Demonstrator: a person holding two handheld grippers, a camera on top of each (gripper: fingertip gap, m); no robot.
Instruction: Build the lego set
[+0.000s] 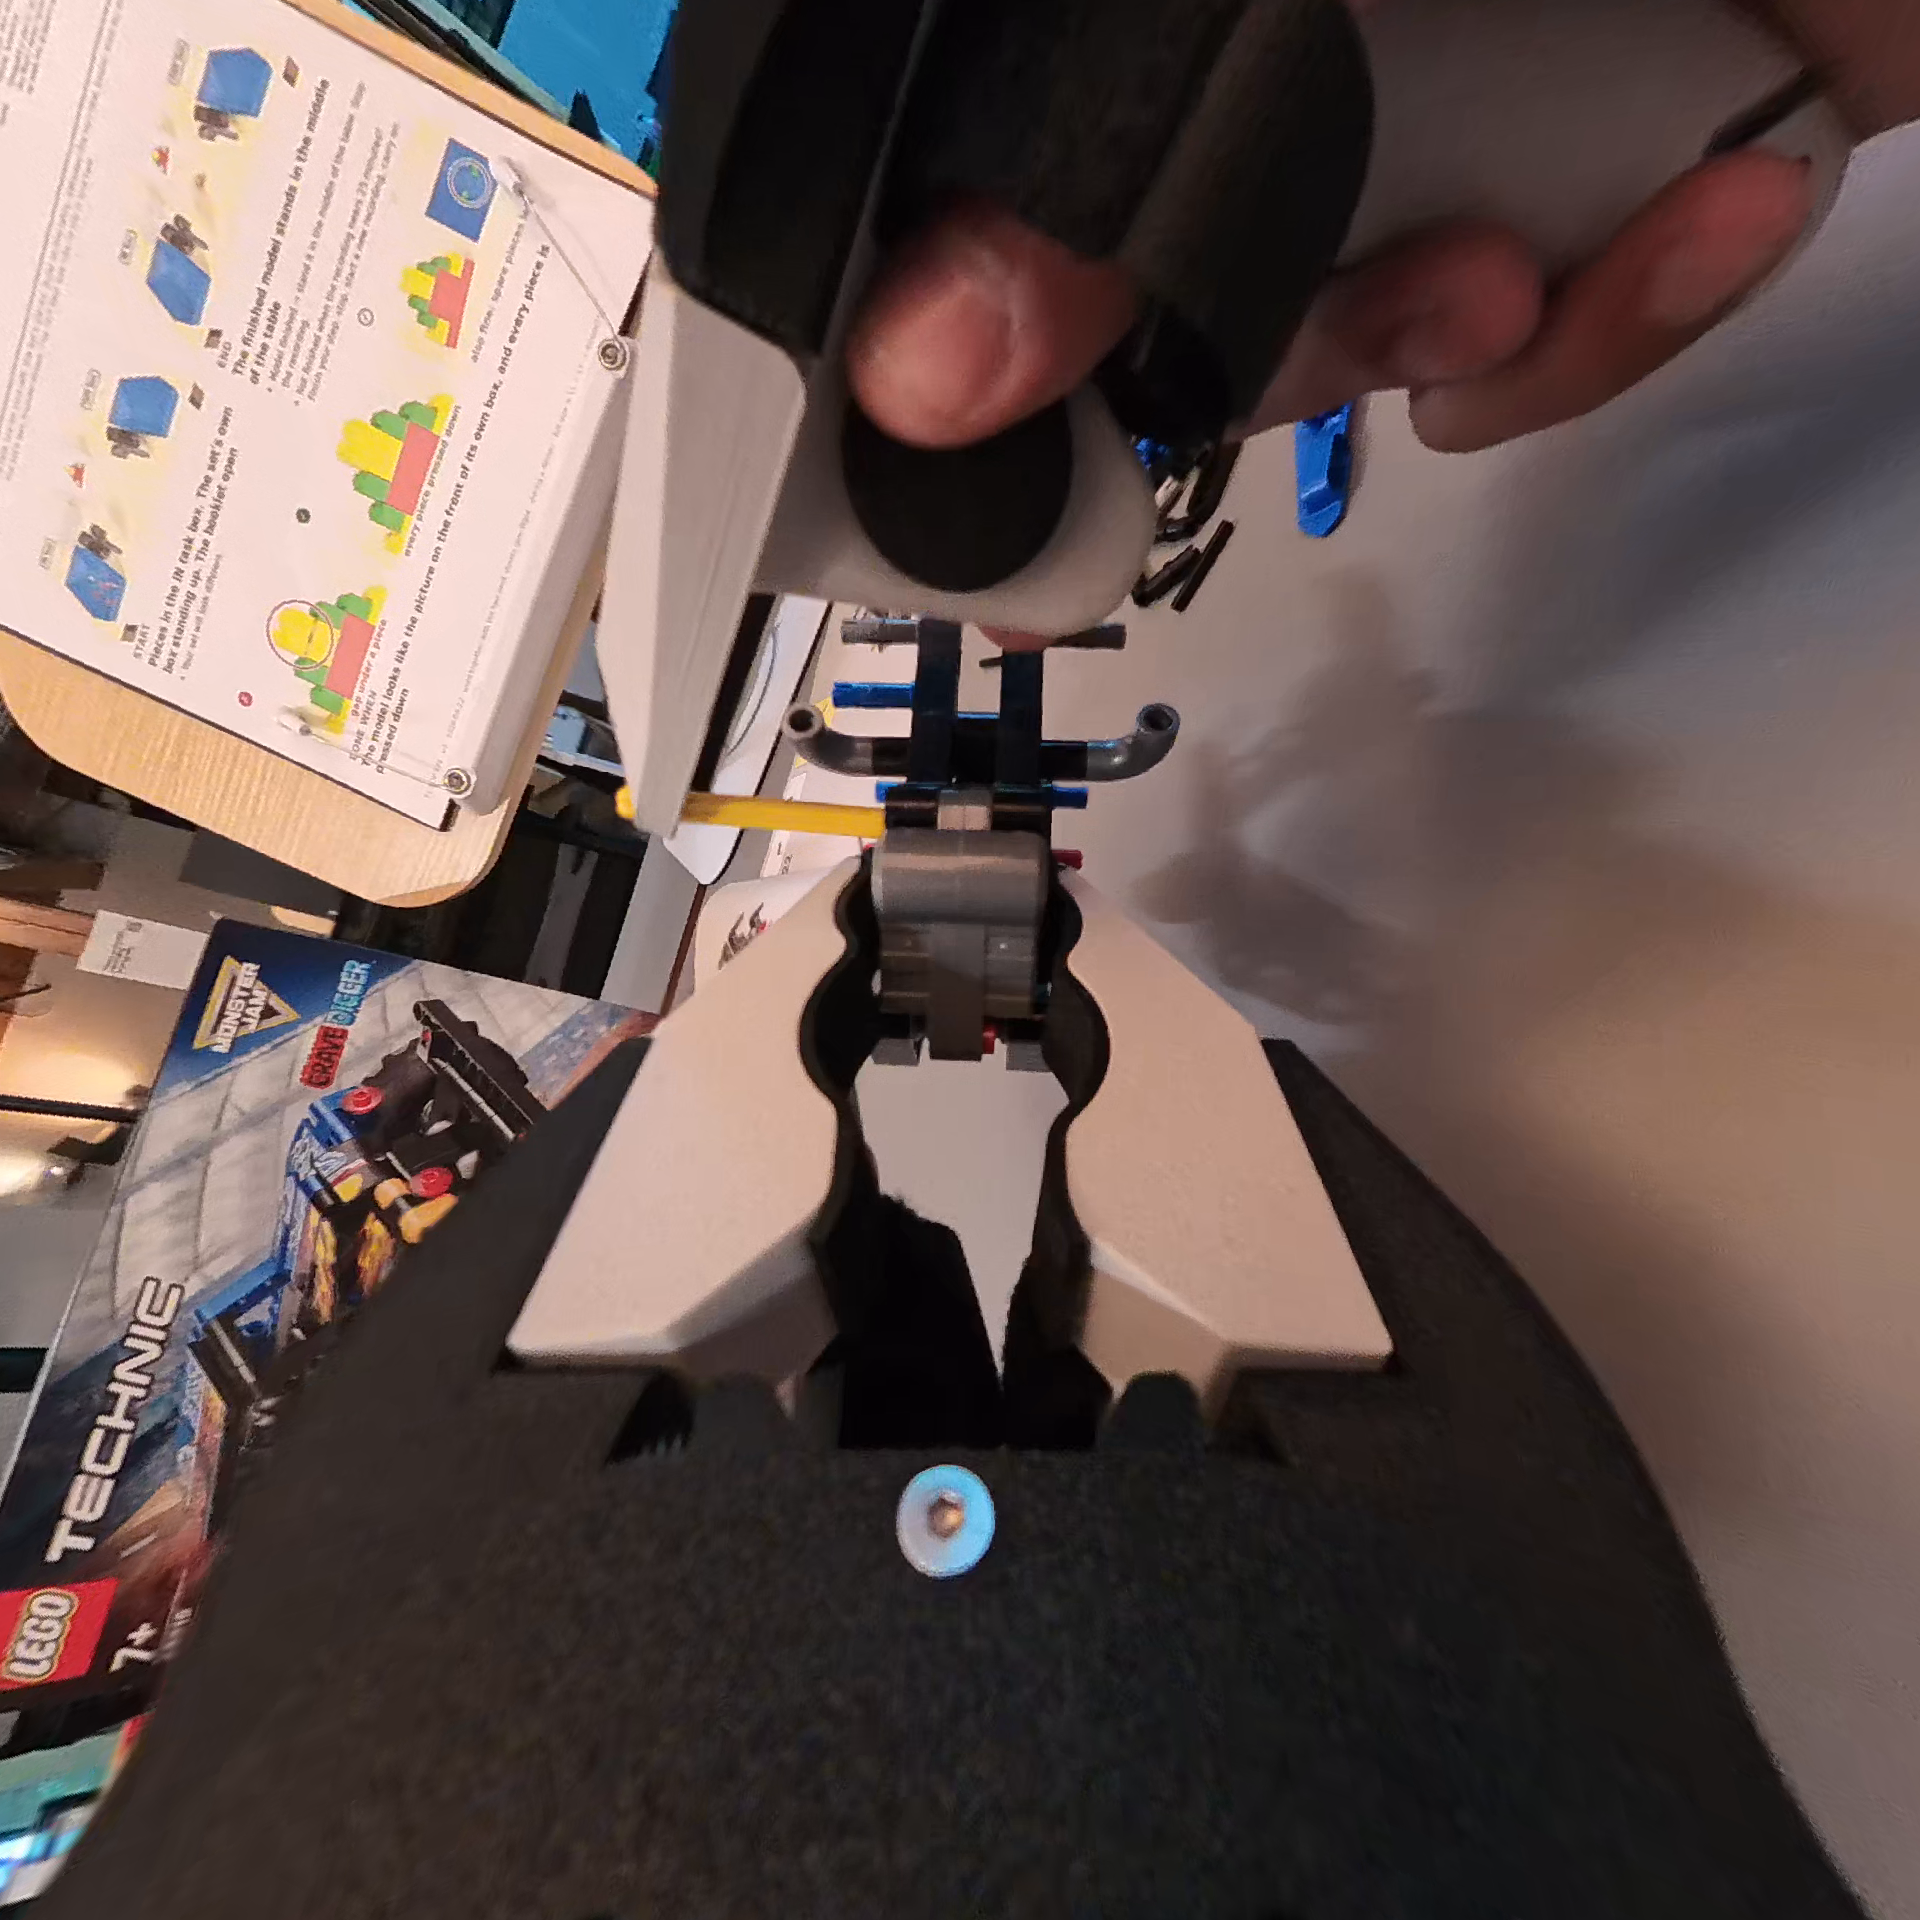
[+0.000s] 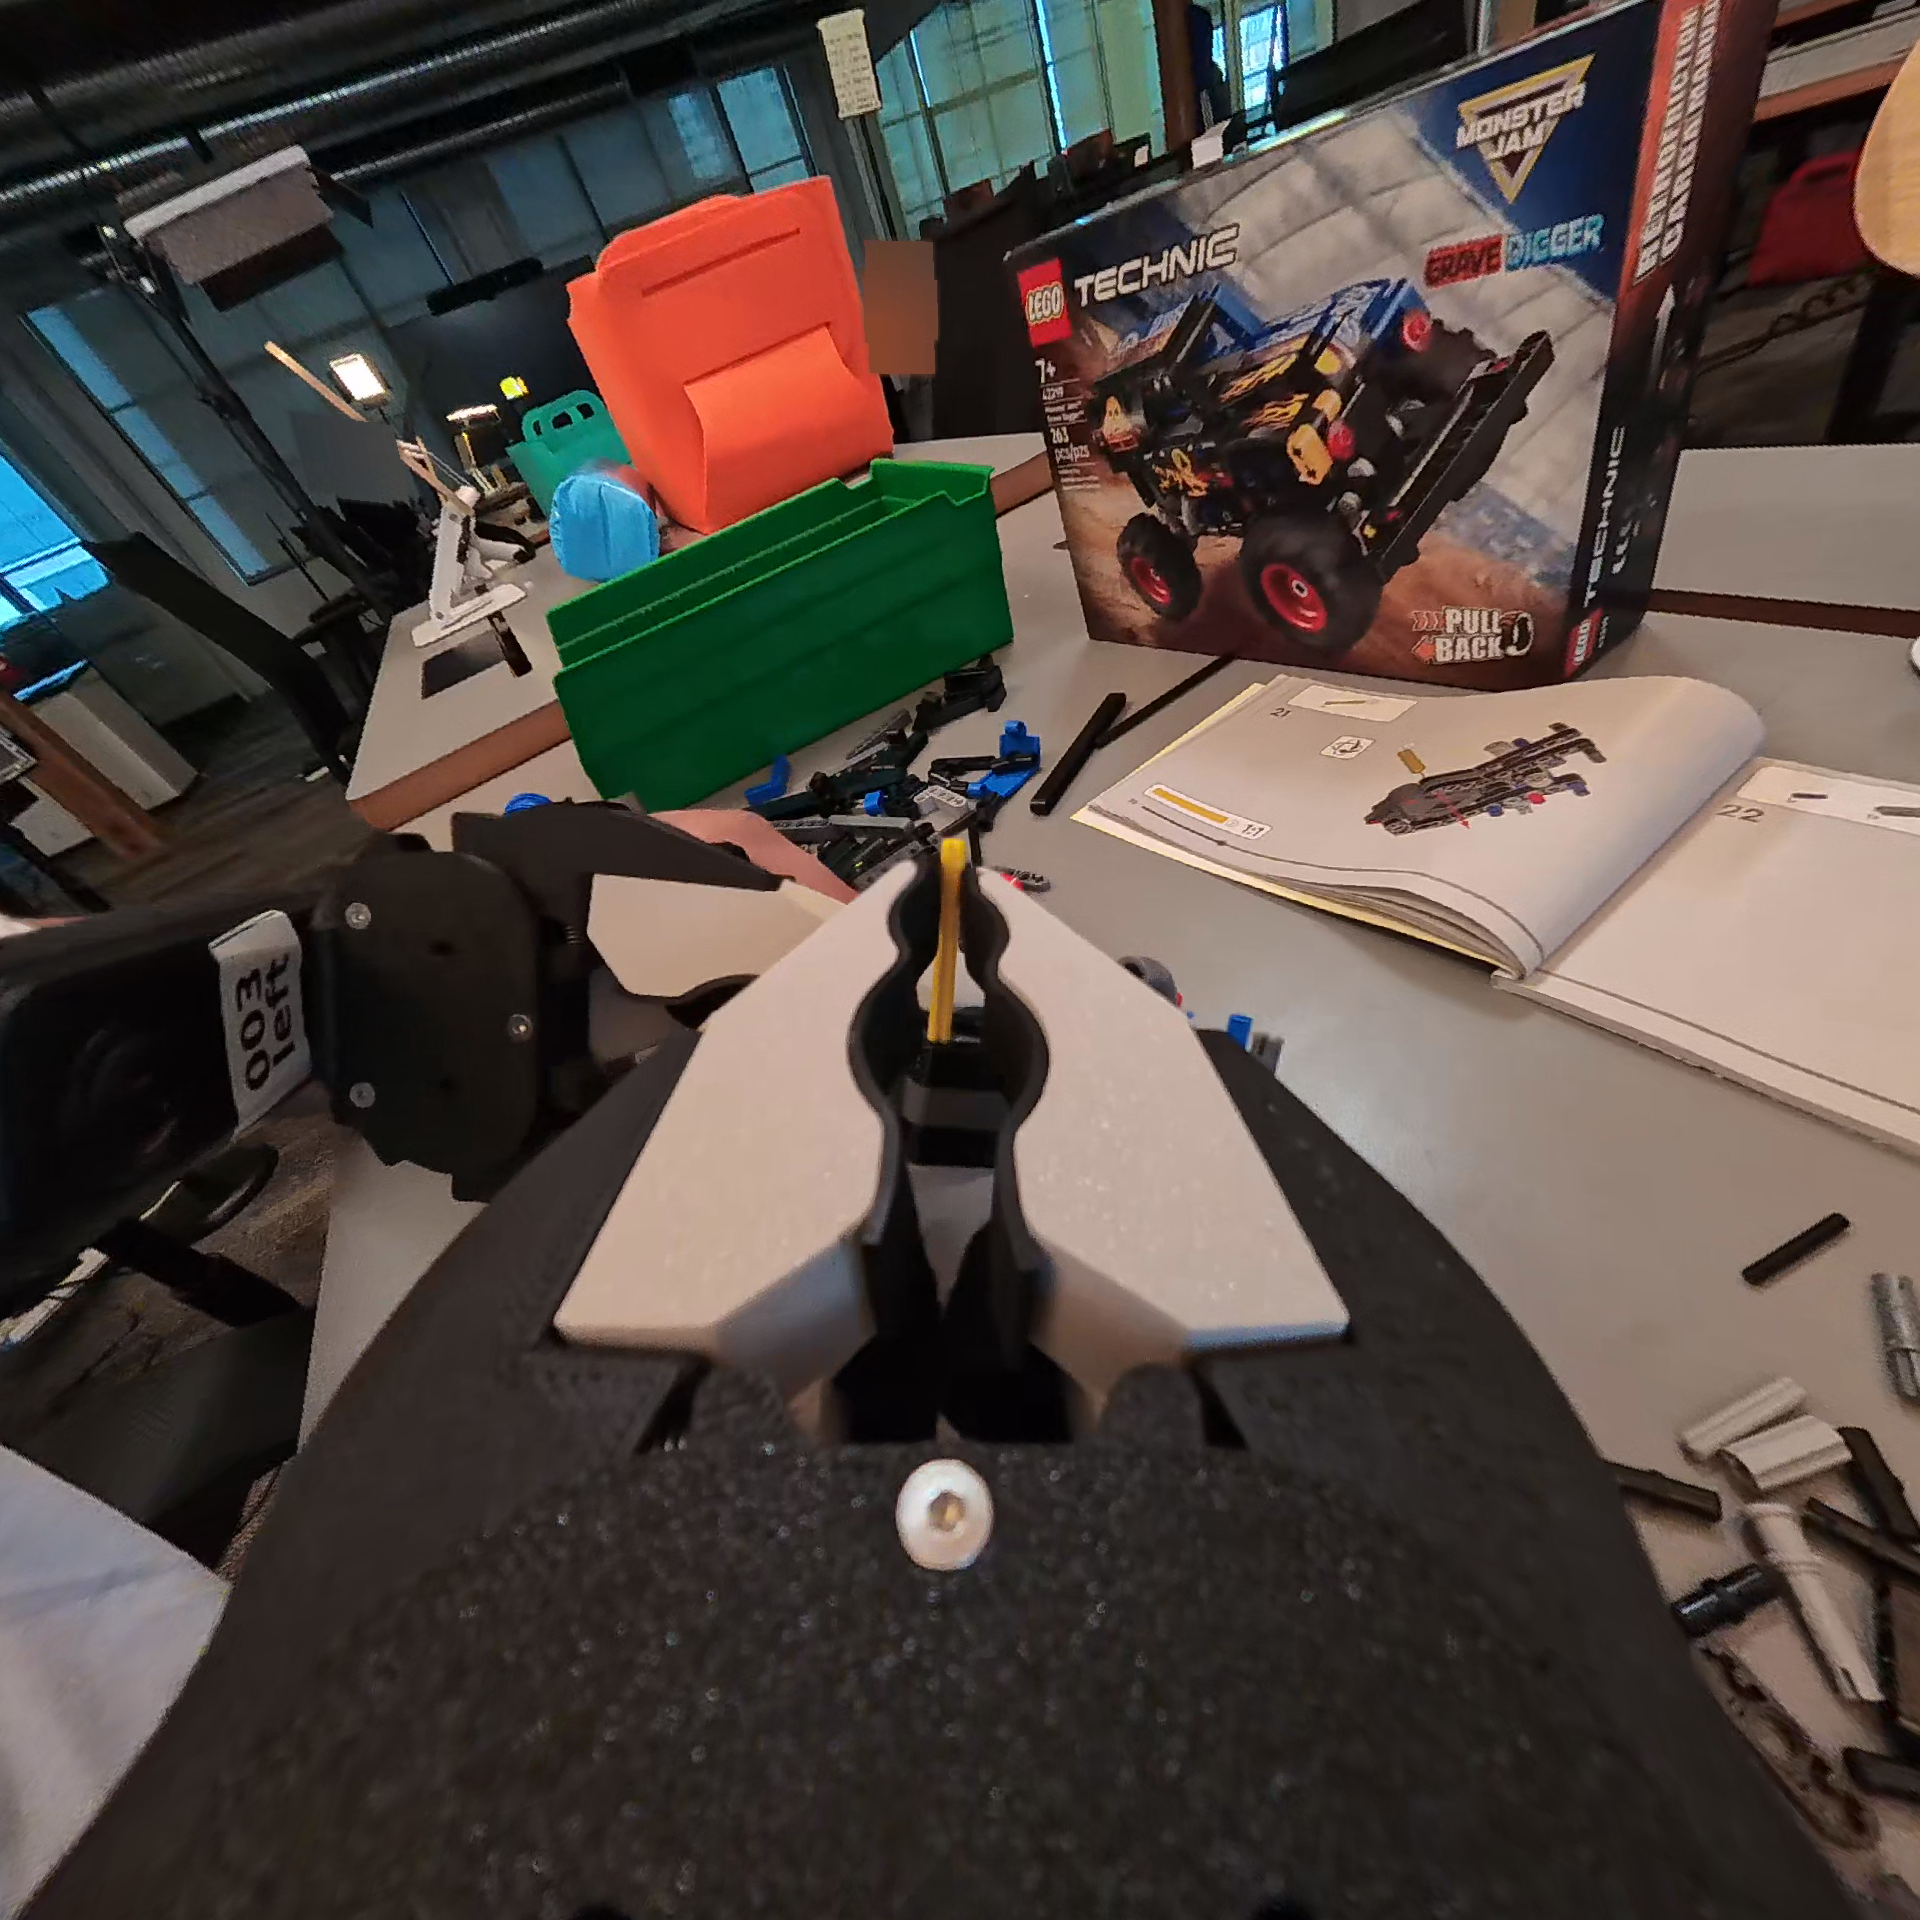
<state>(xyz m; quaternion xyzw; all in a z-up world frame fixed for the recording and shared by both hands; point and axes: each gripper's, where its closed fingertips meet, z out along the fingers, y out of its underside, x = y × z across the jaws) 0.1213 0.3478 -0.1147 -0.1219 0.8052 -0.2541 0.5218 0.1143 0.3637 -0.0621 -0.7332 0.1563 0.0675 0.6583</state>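
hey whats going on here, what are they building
A person is building a Lego truck set with two hand-held grippers. The left gripper is shut on a partly built grey, black and blue assembly. The right gripper is shut on a thin yellow axle whose other end sits at the assembly's side. On the table, the instruction booklet lies open in front of the set's box, with loose pieces beside a green bin.
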